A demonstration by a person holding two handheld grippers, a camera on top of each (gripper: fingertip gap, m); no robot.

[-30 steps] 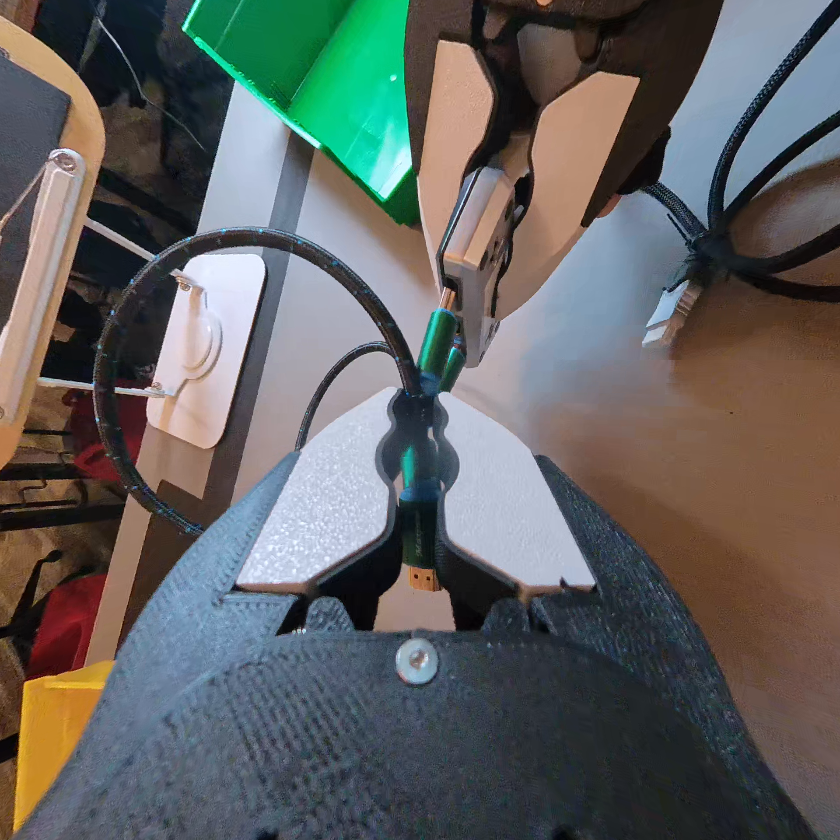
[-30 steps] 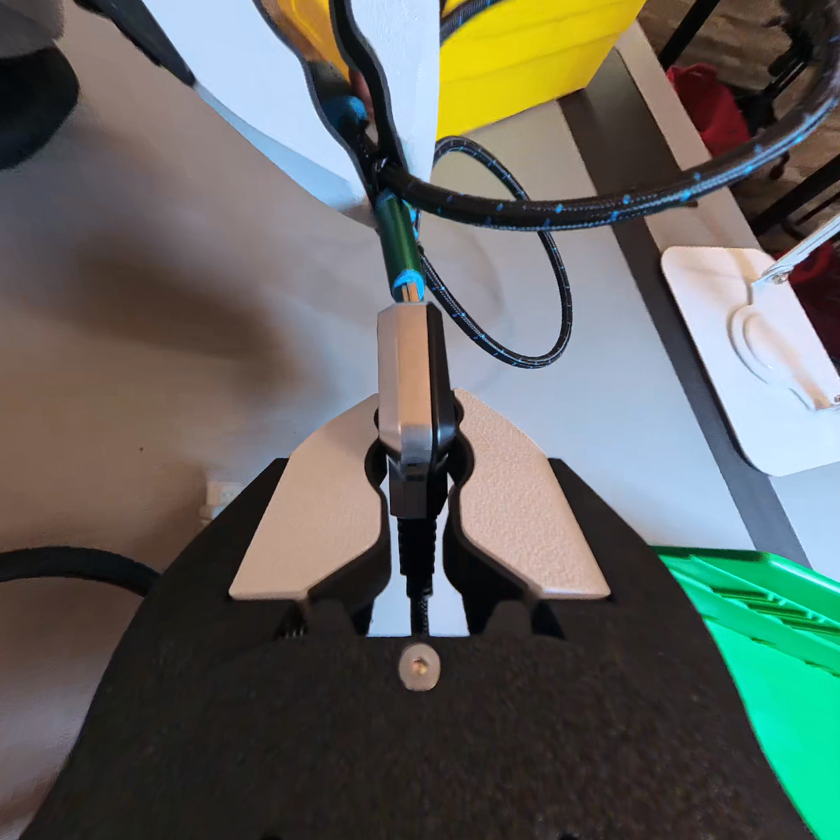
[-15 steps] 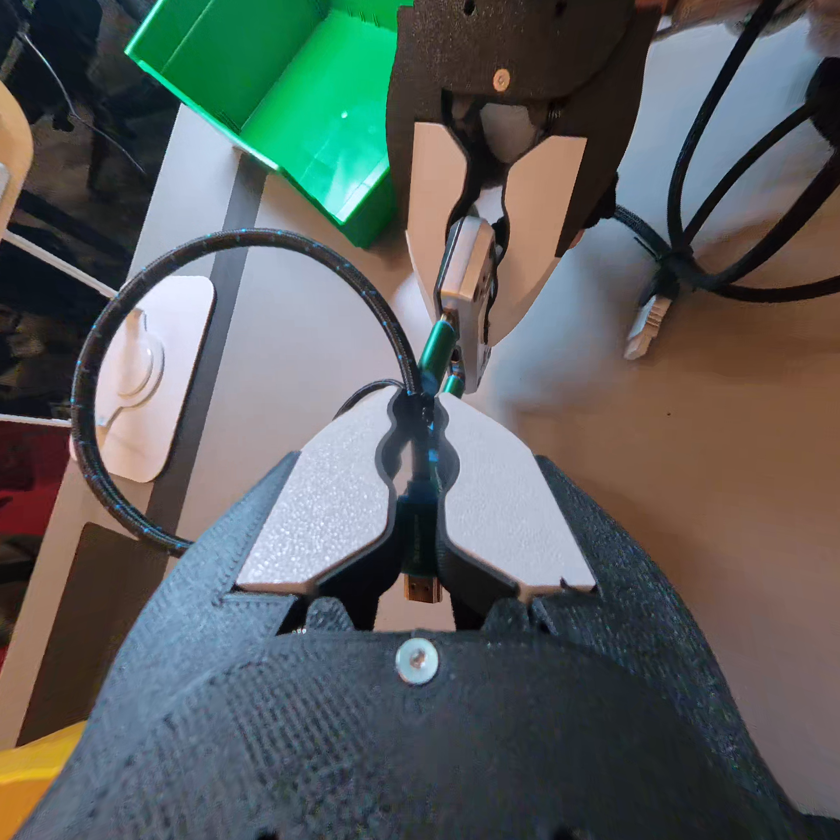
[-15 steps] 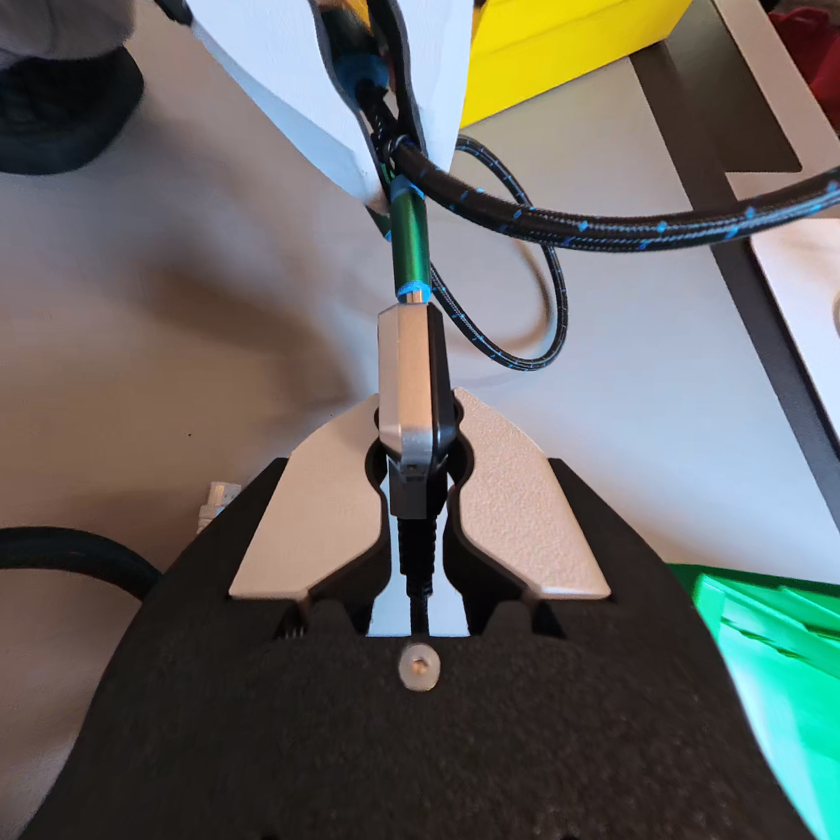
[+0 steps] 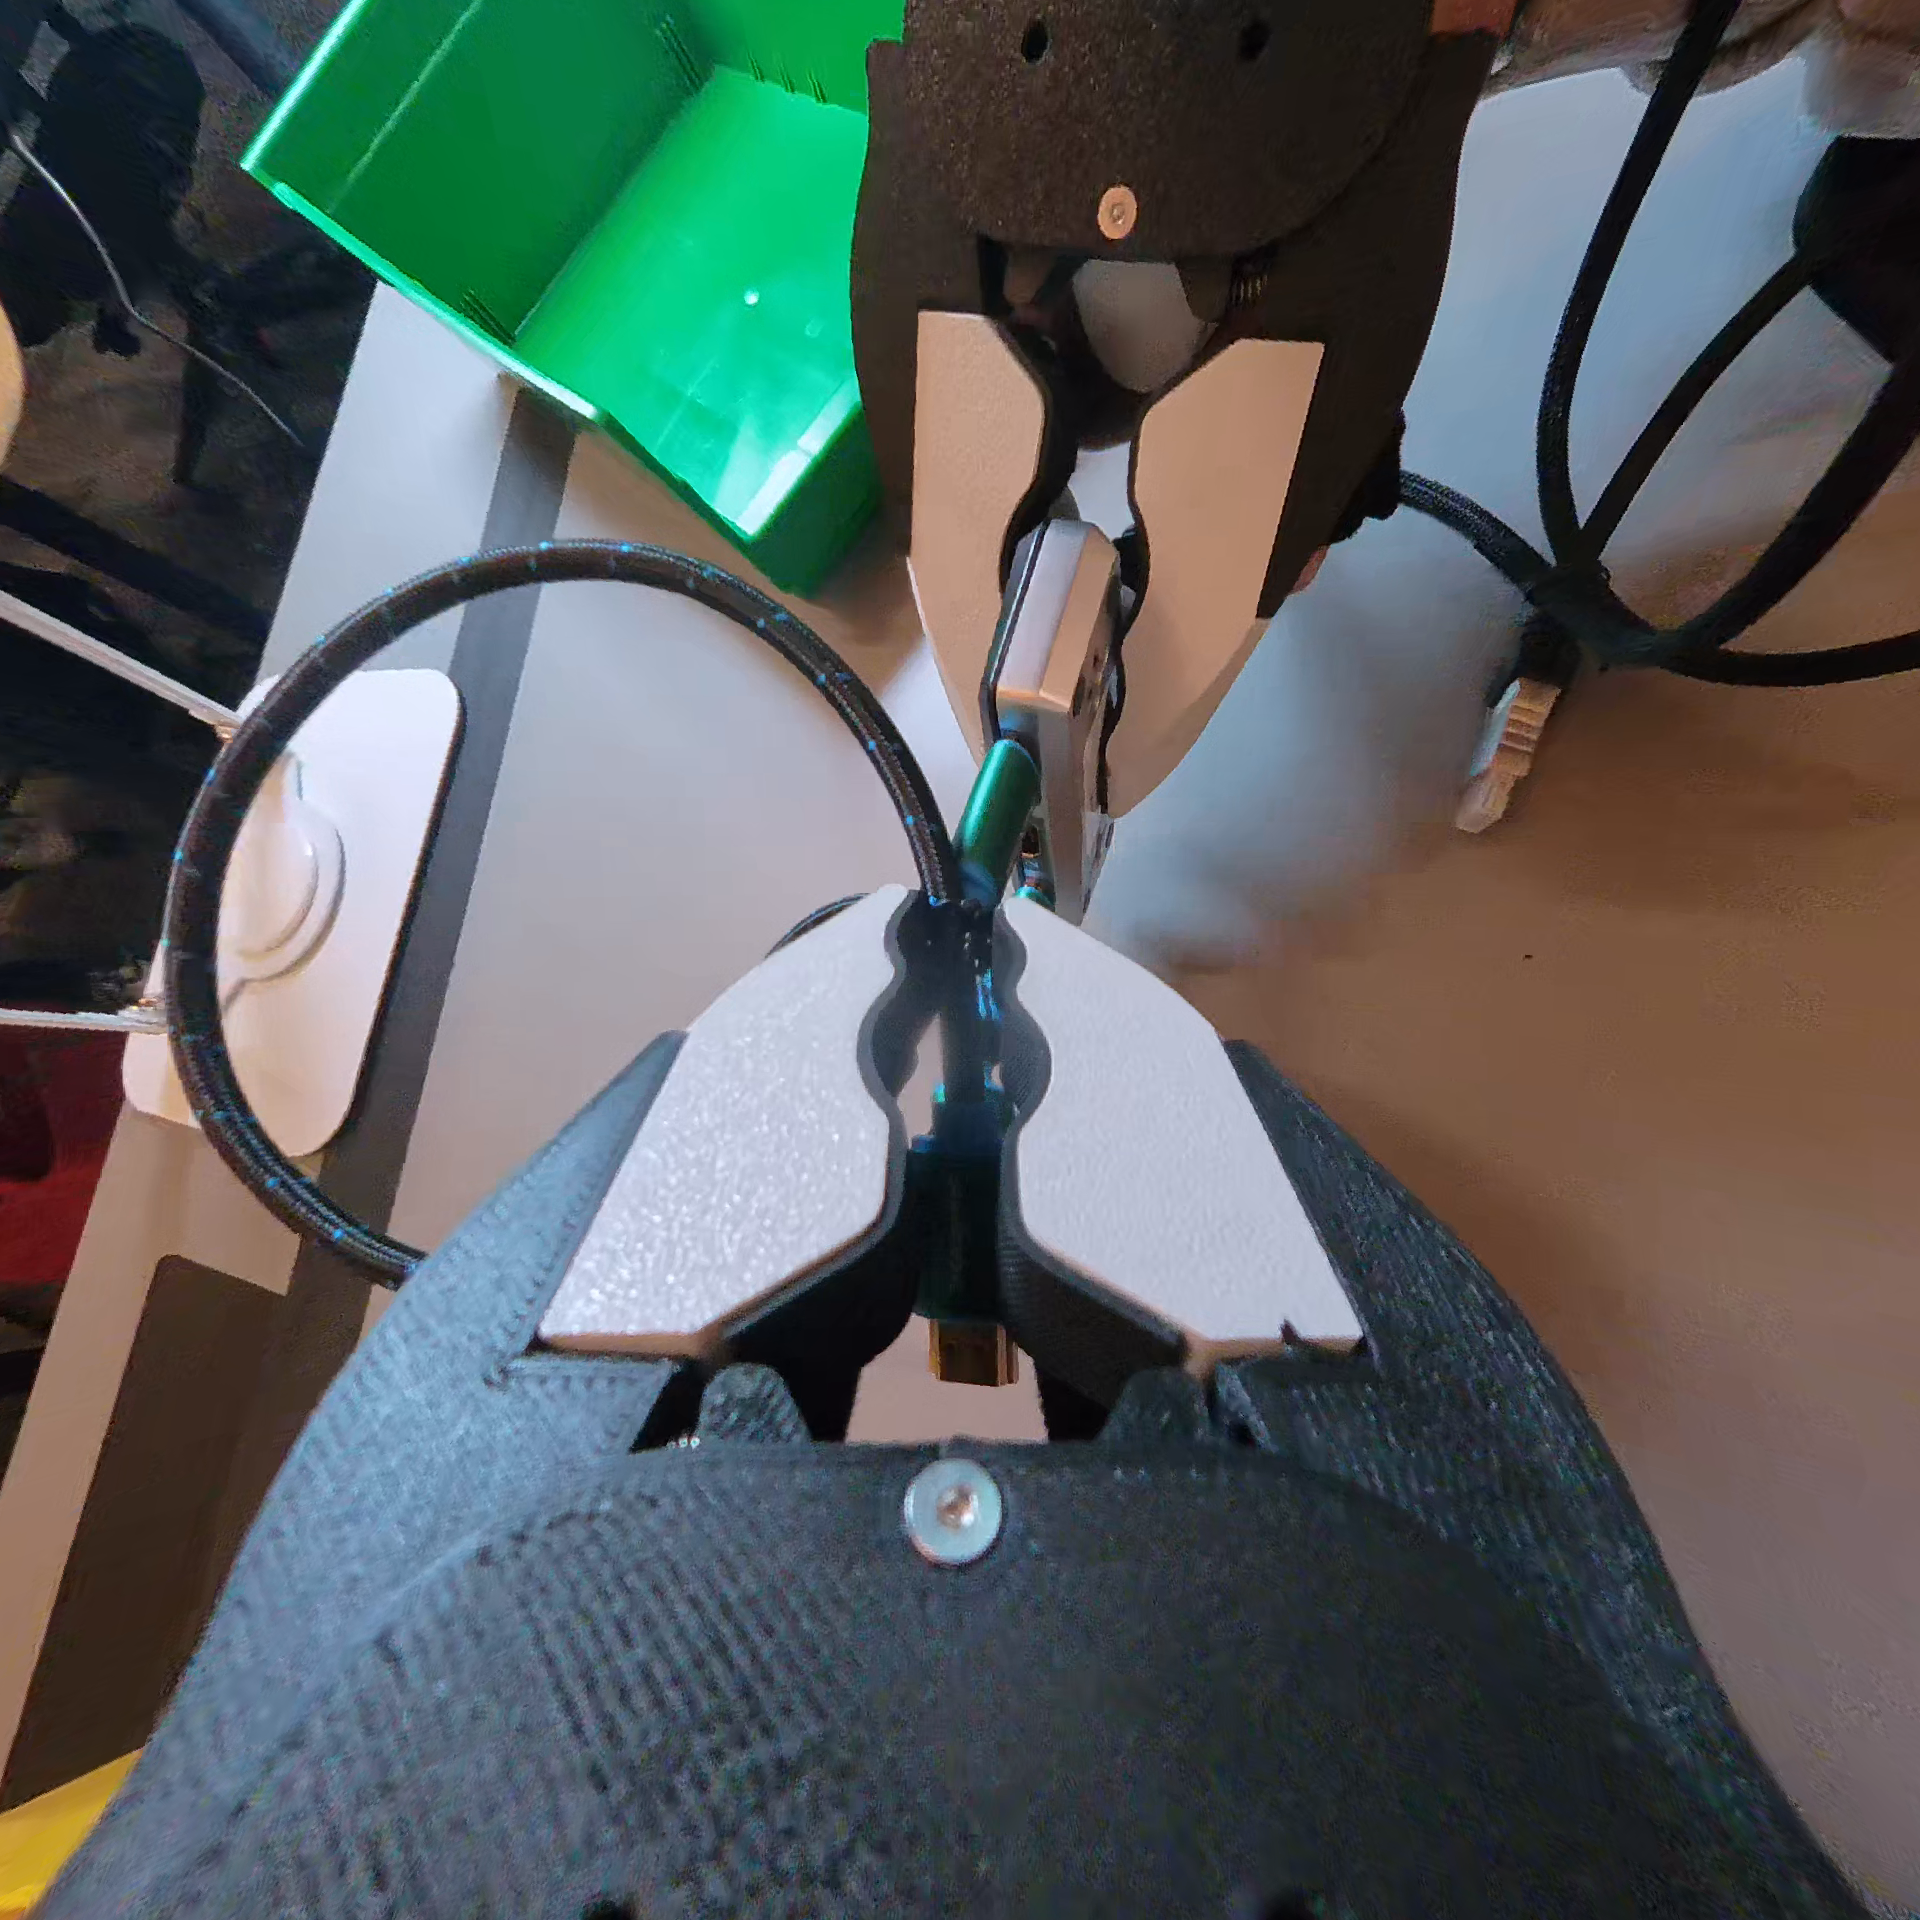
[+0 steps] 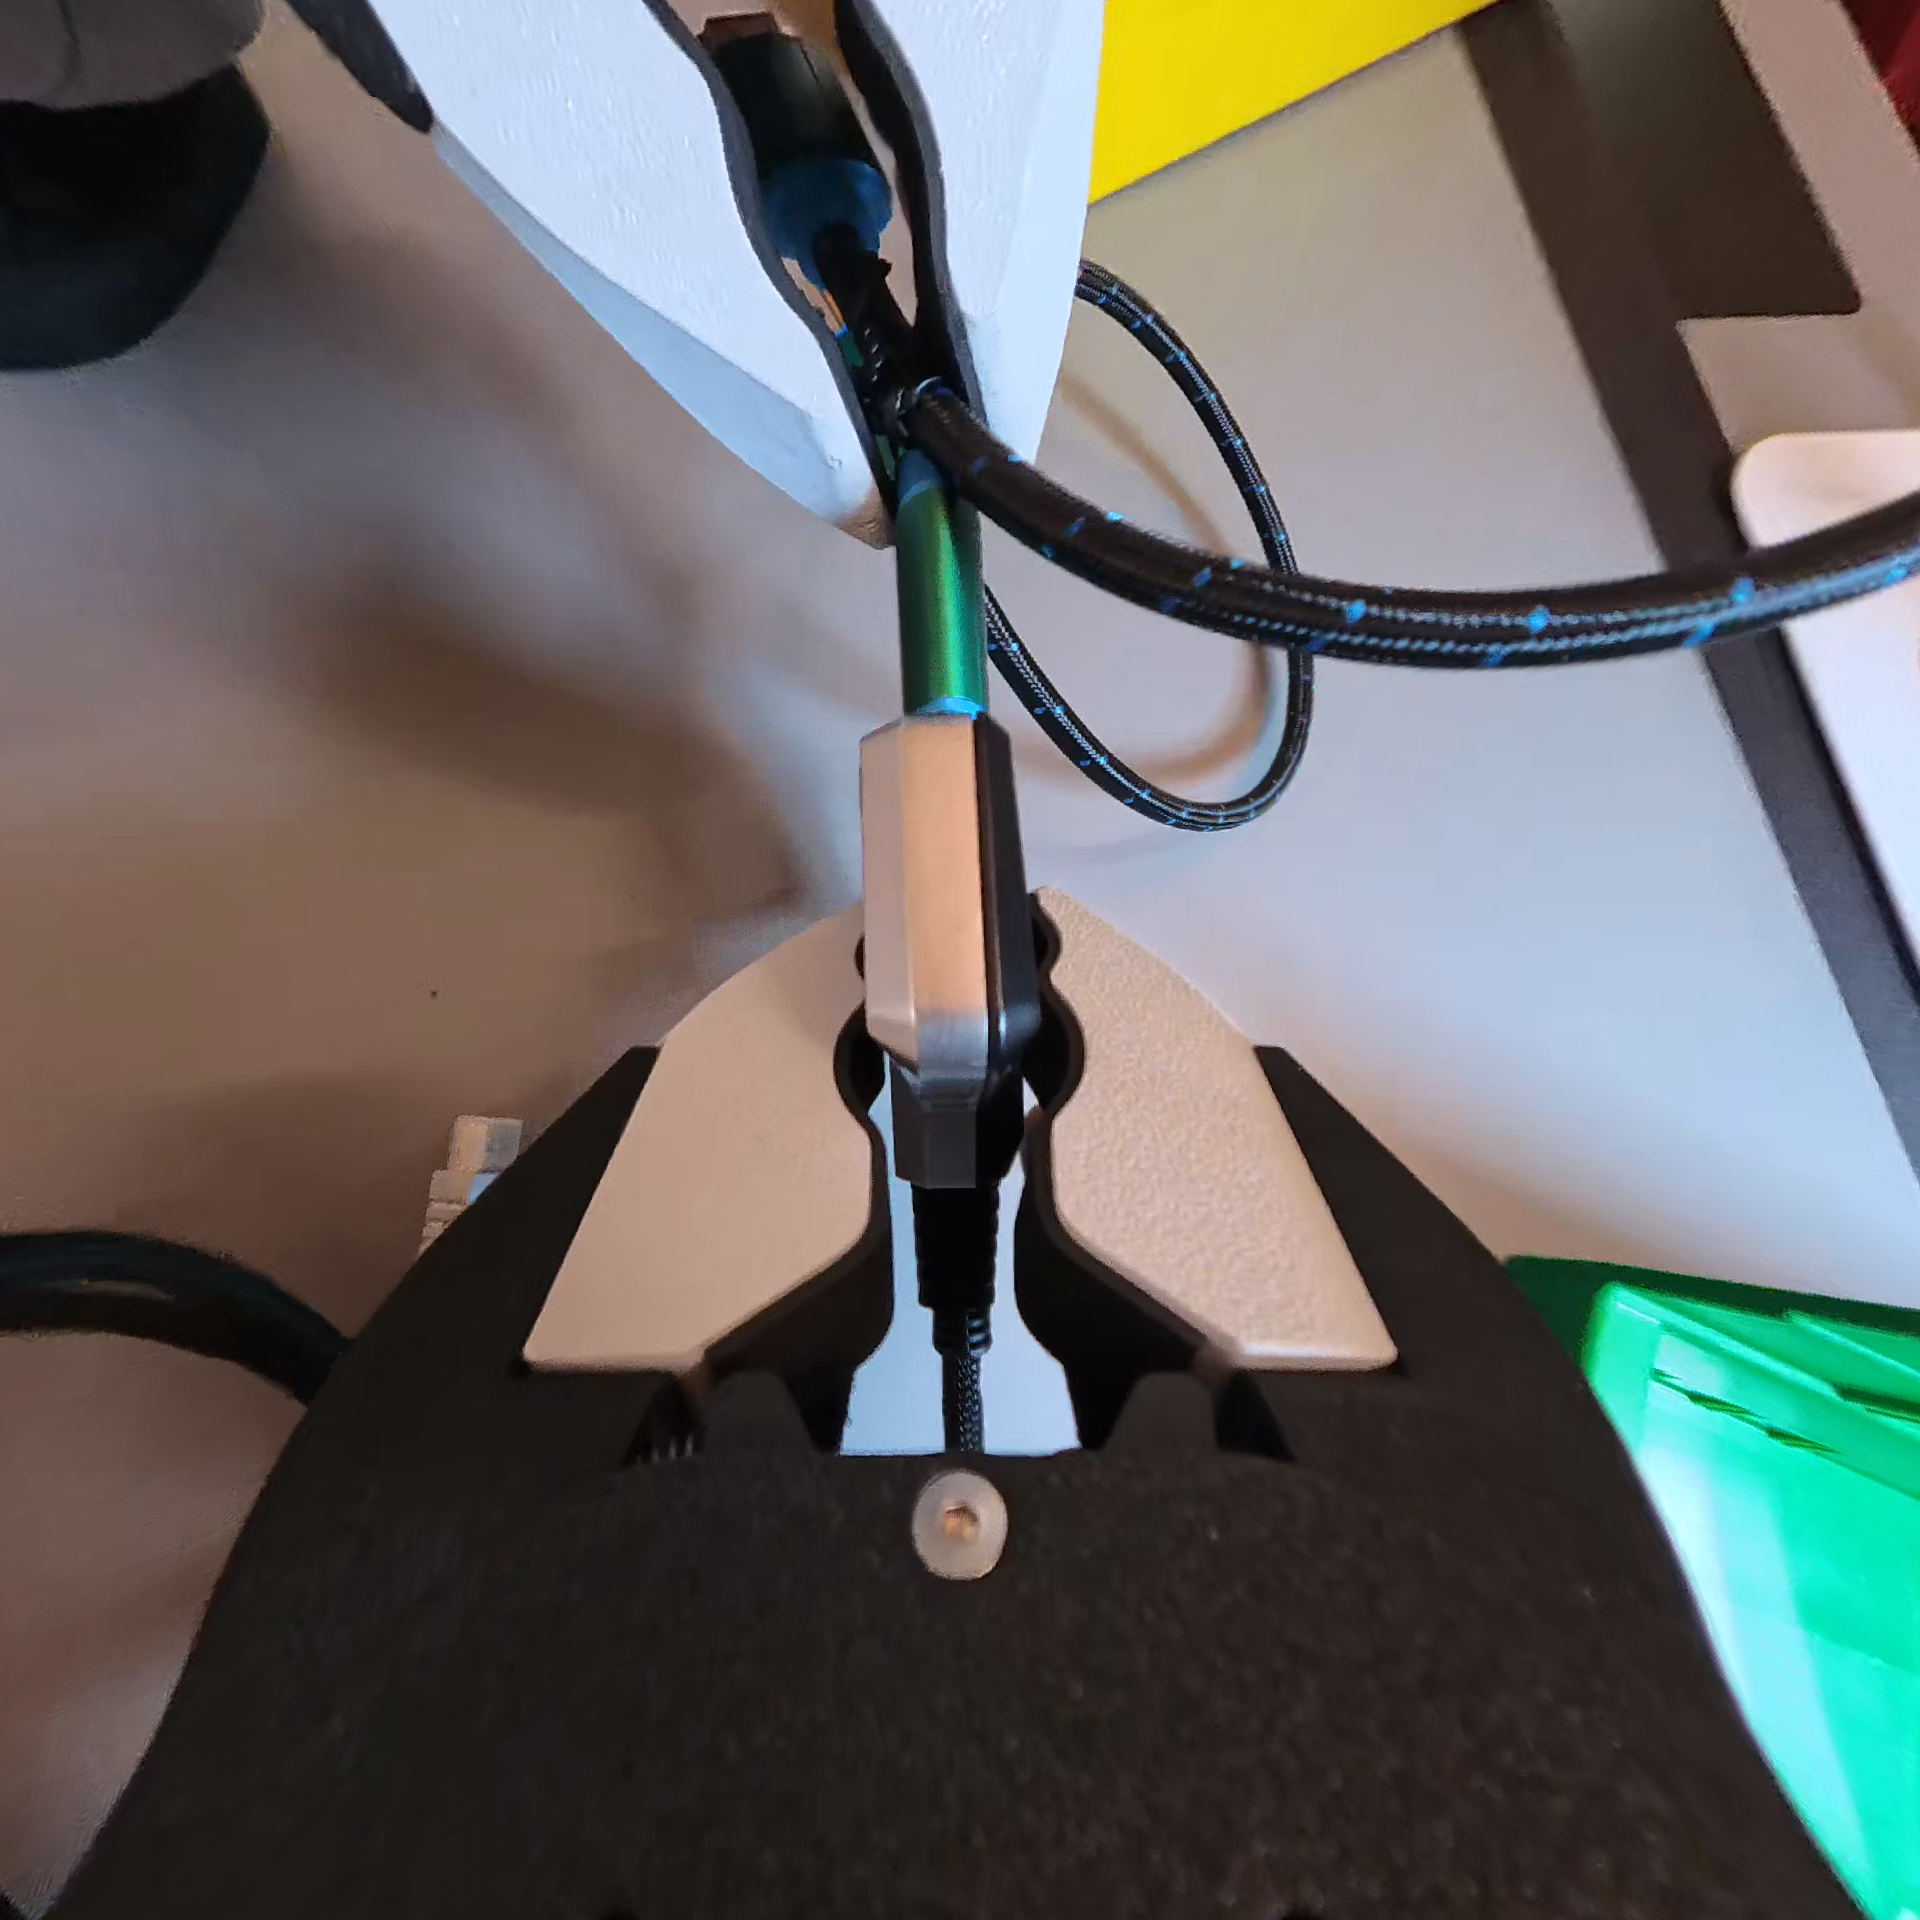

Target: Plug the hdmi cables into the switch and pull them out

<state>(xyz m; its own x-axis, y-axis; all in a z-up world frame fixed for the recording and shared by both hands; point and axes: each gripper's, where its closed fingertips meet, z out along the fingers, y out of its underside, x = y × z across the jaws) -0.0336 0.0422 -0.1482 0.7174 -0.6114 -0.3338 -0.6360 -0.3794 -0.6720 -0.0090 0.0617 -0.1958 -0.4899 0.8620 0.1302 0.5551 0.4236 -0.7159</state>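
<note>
Holding the small silver-grey metal HDMI switch (image 6: pixel 935 914) above the pale worktop (image 6: pixel 364 727), our right gripper (image 6: pixel 951 997) is clenched on the switch body, with its black braided lead running back between the fingers. Our left gripper (image 5: pixel 961 925) is closed on the black-and-blue braided HDMI cable (image 5: pixel 416 644) just behind the green metal plug (image 5: pixel 995 805), which is seated in the switch port; the cable's far green connector with the gold tip (image 5: pixel 971 1361) sits back in the left jaw throat.

Risks we judge from this position:

- Pulling off-axis would bend the plug in the port. The plug appears slightly angled to the switch, though the close view makes this uncertain.
- Gripping the braid instead of the plug shell may let the cable slip or strain its collar.
- The wide cable loop overhangs the worktop's left edge beside the white oval plate (image 5: pixel 301 914) and may snag it.
- The switch may twist in the right fingers, since only its rear end is clamped.

The green plastic bin (image 5: pixel 623 270) stands at the far left corner, well clear.
</note>
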